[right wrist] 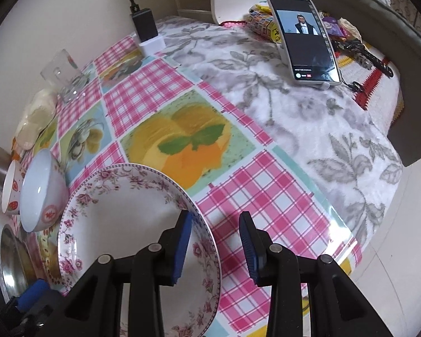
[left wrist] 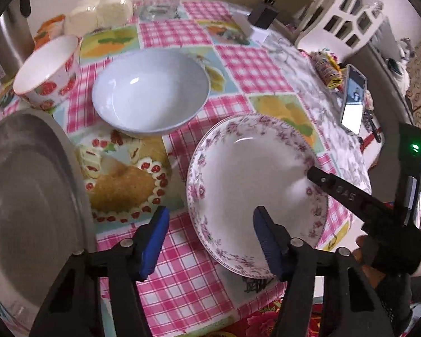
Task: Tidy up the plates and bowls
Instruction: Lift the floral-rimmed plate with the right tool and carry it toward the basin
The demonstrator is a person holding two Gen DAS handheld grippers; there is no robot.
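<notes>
A cream wall [right wrist: 70, 14] is seen behind the table [right wrist: 308, 118], which is covered by a pink checked oilcloth [right wrist: 266, 196] and a grey leaf-patterned cloth [right wrist: 266, 84]. A white chair with a cut-out back [left wrist: 348, 19] is placed at the far side. A pale tiled floor [right wrist: 401, 238] is lit by soft daylight.

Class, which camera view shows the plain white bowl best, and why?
The left wrist view: the plain white bowl sits near the middle, its rim and whole inside in sight. The right wrist view shows the same bowl small and distorted at the left edge, mostly its outer side.
</notes>
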